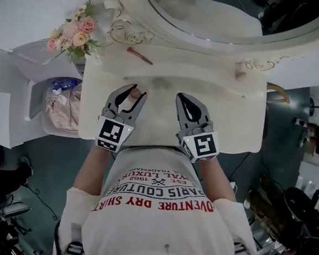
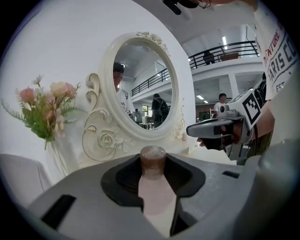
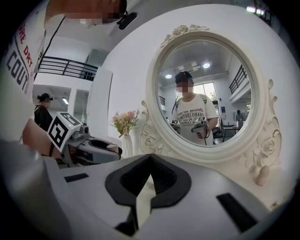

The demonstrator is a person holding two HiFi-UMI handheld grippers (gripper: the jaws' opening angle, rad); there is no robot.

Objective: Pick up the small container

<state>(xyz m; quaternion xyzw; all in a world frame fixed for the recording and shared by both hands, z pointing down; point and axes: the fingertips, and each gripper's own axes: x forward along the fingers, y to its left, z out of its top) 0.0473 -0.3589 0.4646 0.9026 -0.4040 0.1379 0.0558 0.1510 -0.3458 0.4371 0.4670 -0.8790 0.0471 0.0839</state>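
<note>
Two grippers hang over the table (image 1: 227,113): the left gripper (image 1: 139,90) pinches the container (image 2: 153,164) by its body, cap poking clear, seemingly for a secure lift, while the right gripper (image 3: 149,158), jaws pressed together and empty, idles alongside.

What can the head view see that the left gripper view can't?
Only the head view shows the red stick lying on the table, and the white bin of bags beside the table. Only the left gripper view shows people reflected in the mirror, and a balcony railing. Both show the flowers, the mirror, the small container gripped by the left hand-held gripper, and the right hand-held gripper.
</note>
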